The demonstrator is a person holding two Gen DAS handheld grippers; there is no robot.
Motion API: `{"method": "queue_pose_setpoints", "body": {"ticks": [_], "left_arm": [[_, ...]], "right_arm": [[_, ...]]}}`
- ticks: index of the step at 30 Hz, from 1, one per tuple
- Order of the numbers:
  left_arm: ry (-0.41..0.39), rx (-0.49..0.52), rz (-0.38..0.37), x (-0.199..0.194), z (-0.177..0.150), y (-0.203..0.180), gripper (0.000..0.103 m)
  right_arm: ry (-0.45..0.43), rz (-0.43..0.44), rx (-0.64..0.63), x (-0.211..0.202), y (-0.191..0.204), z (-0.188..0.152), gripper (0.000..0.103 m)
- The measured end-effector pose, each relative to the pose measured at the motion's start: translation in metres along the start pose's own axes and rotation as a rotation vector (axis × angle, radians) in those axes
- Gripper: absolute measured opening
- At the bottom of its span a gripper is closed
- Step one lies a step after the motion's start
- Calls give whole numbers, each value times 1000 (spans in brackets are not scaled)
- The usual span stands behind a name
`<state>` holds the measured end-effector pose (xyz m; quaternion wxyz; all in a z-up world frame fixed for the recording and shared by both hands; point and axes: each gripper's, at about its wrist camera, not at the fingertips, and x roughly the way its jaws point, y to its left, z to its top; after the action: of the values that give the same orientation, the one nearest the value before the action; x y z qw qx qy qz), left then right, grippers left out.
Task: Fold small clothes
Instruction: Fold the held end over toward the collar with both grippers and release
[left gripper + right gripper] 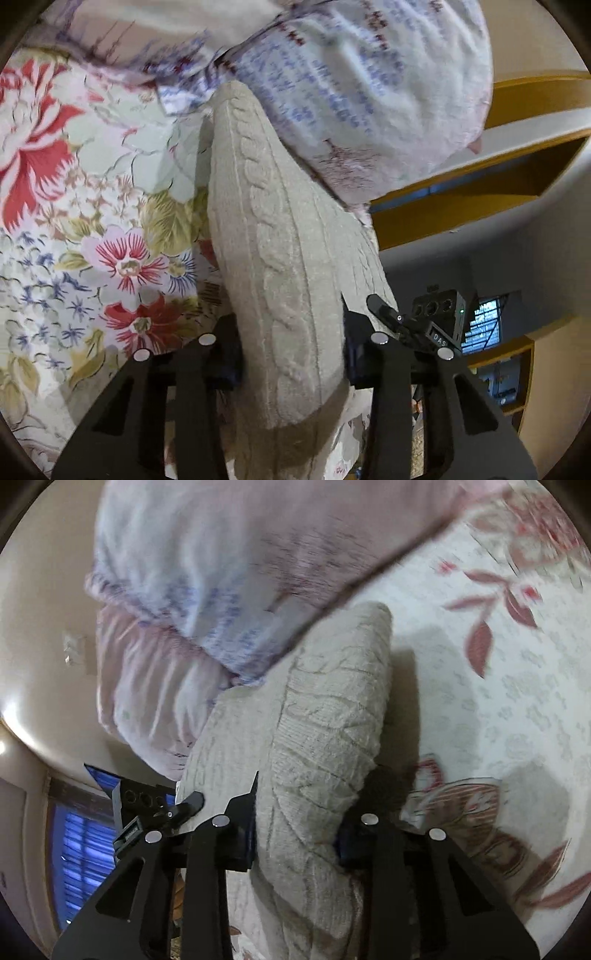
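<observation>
A beige cable-knit garment (280, 236) hangs stretched between both grippers above a floral bedsheet (74, 184). My left gripper (293, 354) is shut on one end of the knit. My right gripper (295, 834) is shut on another part of the same knit (325, 716), where the fabric bunches thick between the fingers. The other gripper's black tip and camera show beside the knit in each view, in the left wrist view (424, 321) and in the right wrist view (155, 808). The garment's lower part is hidden behind the fingers.
A pale pillow with blue and maroon print (354, 92) lies just beyond the knit, also in the right wrist view (207, 590). Wooden shelves (480, 192) and a window (484, 325) stand to the side. The floral sheet (498, 701) spreads under the right gripper.
</observation>
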<state>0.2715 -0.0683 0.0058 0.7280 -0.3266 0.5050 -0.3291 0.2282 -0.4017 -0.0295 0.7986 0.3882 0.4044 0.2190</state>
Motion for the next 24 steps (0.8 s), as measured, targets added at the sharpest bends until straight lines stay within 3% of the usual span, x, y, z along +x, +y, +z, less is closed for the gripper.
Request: {"method": "queue_pose_setpoints", "body": {"ticks": [9, 13, 16, 18, 19, 24], "left_arm": [[-88, 56, 16, -88, 1, 11, 39], [-127, 74, 85, -133, -4, 31, 40], [-131, 51, 151, -143, -1, 54, 41], [-116, 28, 235, -137, 1, 75, 45], [-111, 16, 233, -133, 0, 83, 49], [-151, 63, 287, -136, -4, 80, 62]], "right_arm": [[4, -4, -188, 33, 72, -23, 30], [27, -36, -295, 65, 103, -42, 30], [80, -104, -339, 99, 112, -55, 30], [121, -193, -324, 122, 108, -60, 35], [113, -231, -324, 128, 106, -62, 40], [100, -259, -277, 120, 101, -59, 57]]}}
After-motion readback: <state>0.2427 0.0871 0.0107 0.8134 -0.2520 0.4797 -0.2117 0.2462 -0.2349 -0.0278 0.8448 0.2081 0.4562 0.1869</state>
